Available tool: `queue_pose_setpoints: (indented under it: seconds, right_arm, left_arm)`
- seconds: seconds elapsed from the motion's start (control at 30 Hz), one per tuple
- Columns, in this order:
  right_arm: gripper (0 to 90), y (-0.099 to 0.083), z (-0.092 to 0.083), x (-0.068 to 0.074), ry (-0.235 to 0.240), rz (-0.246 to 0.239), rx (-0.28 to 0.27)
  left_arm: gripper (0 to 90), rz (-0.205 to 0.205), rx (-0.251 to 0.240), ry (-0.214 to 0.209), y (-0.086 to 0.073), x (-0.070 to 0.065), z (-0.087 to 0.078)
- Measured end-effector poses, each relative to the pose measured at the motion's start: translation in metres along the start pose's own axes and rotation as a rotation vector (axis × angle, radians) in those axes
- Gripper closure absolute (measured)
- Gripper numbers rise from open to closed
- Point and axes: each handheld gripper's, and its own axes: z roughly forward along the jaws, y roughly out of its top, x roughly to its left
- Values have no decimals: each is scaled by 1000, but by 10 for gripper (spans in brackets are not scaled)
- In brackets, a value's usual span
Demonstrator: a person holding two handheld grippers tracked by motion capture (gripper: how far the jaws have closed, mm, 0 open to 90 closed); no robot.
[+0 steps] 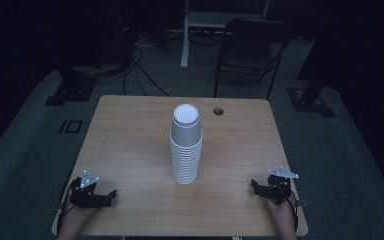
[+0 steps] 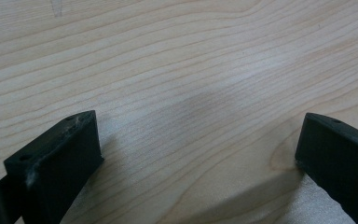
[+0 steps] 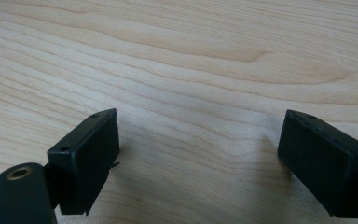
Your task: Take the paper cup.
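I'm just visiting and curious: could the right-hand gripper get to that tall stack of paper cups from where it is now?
Probably yes. The right gripper rests near the table's edge with its jaws open, and bare wood lies between it and the cup stack.

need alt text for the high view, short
A tall stack of white paper cups stands mid-table. The left gripper and right gripper rest near the front corners, well apart from it. Behind, a chair on a dark floor.
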Motion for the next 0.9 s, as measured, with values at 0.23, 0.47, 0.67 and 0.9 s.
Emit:
queue_pose_setpoints:
  seconds: [0.23, 0.47, 0.67, 0.9]
  right_arm:
    - [119, 0, 0, 0, 0, 0, 0]
    - [119, 0, 0, 0, 1, 1, 0]
    - [119, 0, 0, 0, 1, 1, 0]
    - [119, 0, 0, 0, 0, 1, 0]
  left_arm:
    - [2, 20, 8, -27, 6, -5, 2]
    - [2, 23, -47, -86, 11, -8, 1]
    - [3, 39, -65, -128, 17, -10, 1]
    - [3, 69, -83, -196, 31, -18, 2]
